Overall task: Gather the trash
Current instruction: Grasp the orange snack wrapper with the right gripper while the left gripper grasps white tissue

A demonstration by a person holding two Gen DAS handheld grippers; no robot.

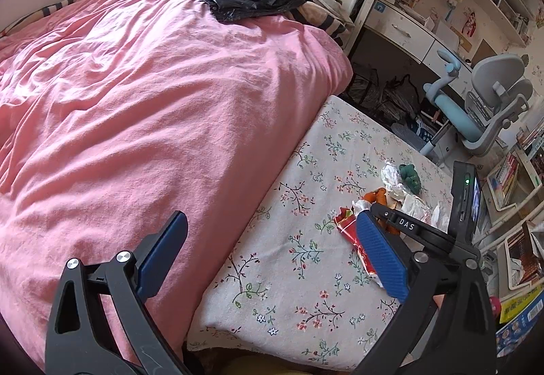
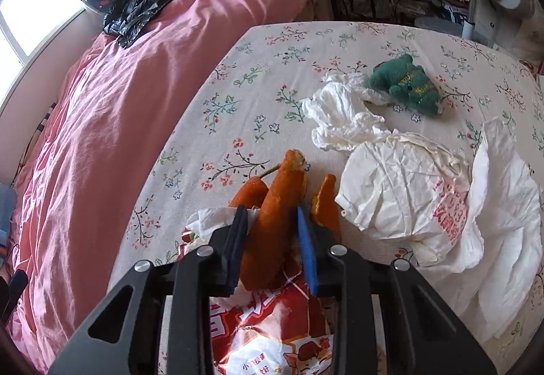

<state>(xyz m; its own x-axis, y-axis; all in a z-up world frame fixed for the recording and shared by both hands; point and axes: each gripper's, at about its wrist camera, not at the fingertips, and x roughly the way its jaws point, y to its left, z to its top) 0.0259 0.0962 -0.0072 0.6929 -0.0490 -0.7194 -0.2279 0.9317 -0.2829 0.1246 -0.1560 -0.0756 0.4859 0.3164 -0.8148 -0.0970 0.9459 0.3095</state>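
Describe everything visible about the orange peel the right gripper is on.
The orange peel is a curled, elongated strip, matte orange outside with a pale ragged tip. It sits between the fingers of the right gripper, which look closed on it. A second peel piece lies beside it to the right. It lies over a red snack wrapper on the floral sheet.

Orange peel is standing tilted, pinched at its middle, with more strips lying just beside it. A red snack wrapper is lying crumpled underneath, near the bed's front edge. White tissues and a printed paper bag are sprawling rumpled toward the right edge.
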